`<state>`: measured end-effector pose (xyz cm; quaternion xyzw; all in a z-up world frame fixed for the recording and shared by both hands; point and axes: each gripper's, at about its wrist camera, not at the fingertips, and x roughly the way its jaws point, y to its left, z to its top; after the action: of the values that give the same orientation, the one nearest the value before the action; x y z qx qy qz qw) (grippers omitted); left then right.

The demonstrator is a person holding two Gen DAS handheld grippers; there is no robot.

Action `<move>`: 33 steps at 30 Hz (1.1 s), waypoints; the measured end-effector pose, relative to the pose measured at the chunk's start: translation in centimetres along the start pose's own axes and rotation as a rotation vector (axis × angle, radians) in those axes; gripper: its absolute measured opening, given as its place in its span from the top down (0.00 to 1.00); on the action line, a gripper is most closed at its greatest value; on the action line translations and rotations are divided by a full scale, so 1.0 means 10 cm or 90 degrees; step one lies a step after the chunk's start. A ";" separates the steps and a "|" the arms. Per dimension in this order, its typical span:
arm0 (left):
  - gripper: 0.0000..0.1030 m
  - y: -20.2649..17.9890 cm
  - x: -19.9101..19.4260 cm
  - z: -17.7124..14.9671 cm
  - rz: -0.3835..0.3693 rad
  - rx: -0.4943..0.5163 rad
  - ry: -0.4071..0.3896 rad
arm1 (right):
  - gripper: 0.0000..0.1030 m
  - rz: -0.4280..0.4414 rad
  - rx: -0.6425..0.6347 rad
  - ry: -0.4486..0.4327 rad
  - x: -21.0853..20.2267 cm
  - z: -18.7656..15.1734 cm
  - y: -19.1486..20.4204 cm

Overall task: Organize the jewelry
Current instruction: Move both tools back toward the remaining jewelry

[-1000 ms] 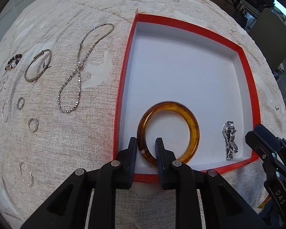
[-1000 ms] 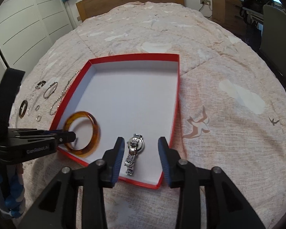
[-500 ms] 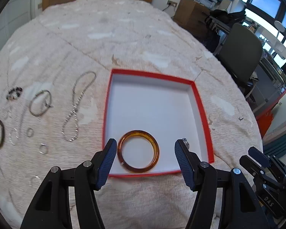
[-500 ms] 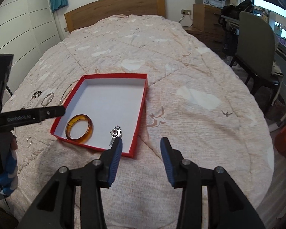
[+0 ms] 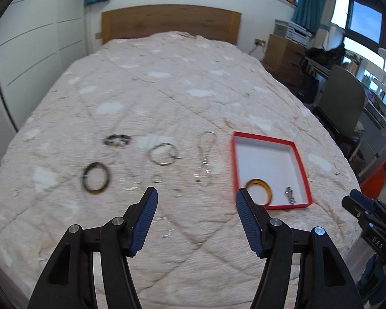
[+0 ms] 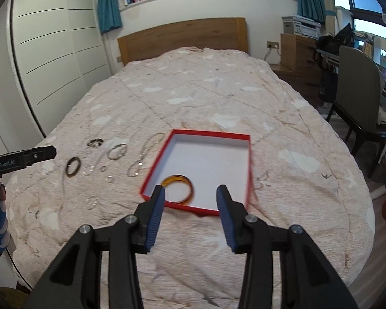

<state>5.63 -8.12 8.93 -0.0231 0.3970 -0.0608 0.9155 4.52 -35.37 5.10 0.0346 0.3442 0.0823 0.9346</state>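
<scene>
Two grippers, left gripper [image 5: 195, 200] and right gripper [image 6: 190, 198], spread wide, holding nothing. Amber bangle [image 5: 260, 189] lies inside red box [image 5: 299, 159], beyond both jaws; watch [image 5: 290, 195] beside it.

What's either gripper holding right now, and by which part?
Nothing. Left gripper and right gripper are both open and empty above the bed; the amber bangle lies in the red box.
</scene>
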 end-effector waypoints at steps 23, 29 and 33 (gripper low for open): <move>0.46 1.63 -0.33 -0.63 0.108 -0.129 0.008 | 0.62 0.130 -0.087 0.032 0.20 -0.11 1.27; 0.50 1.73 -0.02 -0.70 0.111 -0.143 0.046 | 0.62 0.144 -0.083 0.060 0.47 -0.13 1.31; 0.52 1.80 0.16 -0.71 0.113 -0.155 0.066 | 0.62 0.160 -0.085 0.083 0.69 -0.17 1.37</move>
<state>3.20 9.60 1.29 -0.0953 0.4484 0.0677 0.8862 6.79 -20.68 1.09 0.0101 0.3911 0.2236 0.8927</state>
